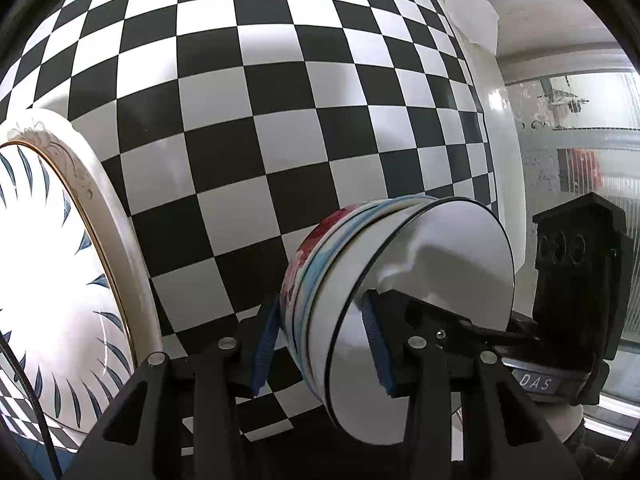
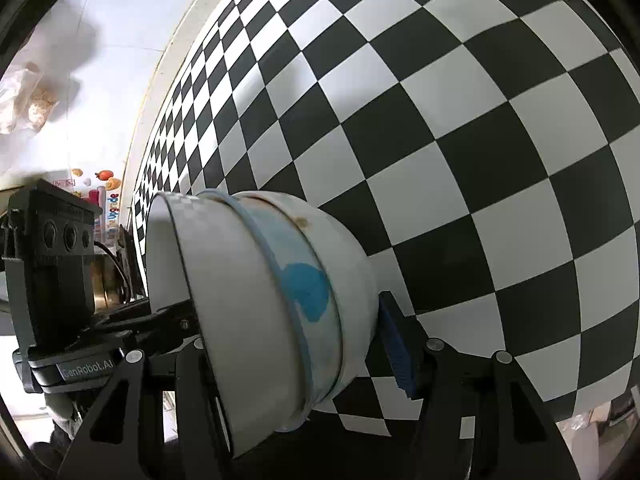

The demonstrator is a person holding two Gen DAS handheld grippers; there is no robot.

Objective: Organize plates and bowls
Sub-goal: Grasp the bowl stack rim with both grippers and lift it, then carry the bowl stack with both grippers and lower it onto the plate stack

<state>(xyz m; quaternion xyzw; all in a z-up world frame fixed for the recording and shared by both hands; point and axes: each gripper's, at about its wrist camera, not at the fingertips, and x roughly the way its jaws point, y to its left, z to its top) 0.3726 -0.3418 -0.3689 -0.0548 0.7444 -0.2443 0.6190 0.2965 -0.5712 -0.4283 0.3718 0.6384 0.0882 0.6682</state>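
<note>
A nested stack of bowls point(image 1: 340, 280) is held between both grippers above the checkered table point(image 1: 260, 100). The top bowl is white with a dark rim; under it sit a light-blue-banded bowl and one with red flowers. My left gripper point(image 1: 320, 344) is shut on the stack's near rim, one blue pad inside the top bowl and one under the stack. My right gripper point(image 2: 304, 344) is shut on the opposite rim of the same stack point(image 2: 272, 288). A large plate point(image 1: 52, 272) with blue leaf marks and a gold rim lies at the left.
The checkered cloth point(image 2: 440, 120) covers the table. The right gripper body point(image 1: 576, 280) shows beyond the bowls in the left view, and the left gripper body point(image 2: 52, 264) in the right view. A ribbed glass door point(image 1: 580, 160) stands at the far right.
</note>
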